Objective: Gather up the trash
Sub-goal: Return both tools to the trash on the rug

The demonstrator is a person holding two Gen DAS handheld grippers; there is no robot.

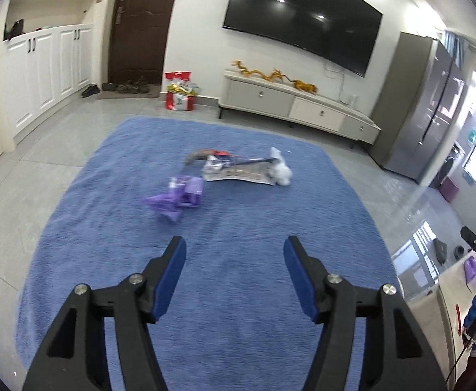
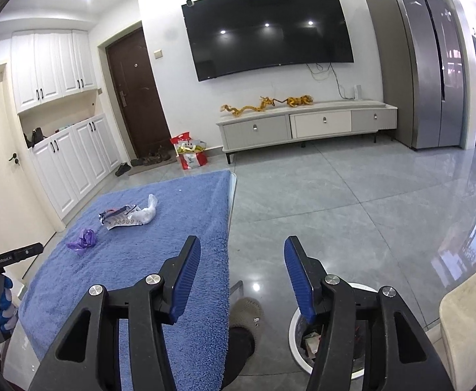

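Trash lies on a blue towel-covered table [image 1: 238,260]: a purple crumpled wrapper [image 1: 176,197], a flat silver printed packet [image 1: 238,172], a white crumpled plastic bag [image 1: 282,169] and a reddish-brown wrapper [image 1: 205,154]. My left gripper [image 1: 234,247] is open and empty, held above the towel short of the purple wrapper. My right gripper [image 2: 243,251] is open and empty, held off the table's right edge [image 2: 230,228], above a round white-rimmed trash bin [image 2: 298,335] that holds some rubbish. The trash also shows in the right wrist view: purple wrapper [image 2: 83,239], silver packet [image 2: 120,220], white bag [image 2: 146,213].
Grey tile floor [image 2: 335,202] lies to the right of the table. A person's foot in a dark shoe [image 2: 243,332] stands between table and bin. A cream chair edge [image 2: 466,319] is at the right. A TV console [image 2: 303,123], fridge [image 2: 427,65] and door [image 2: 137,97] are far back.
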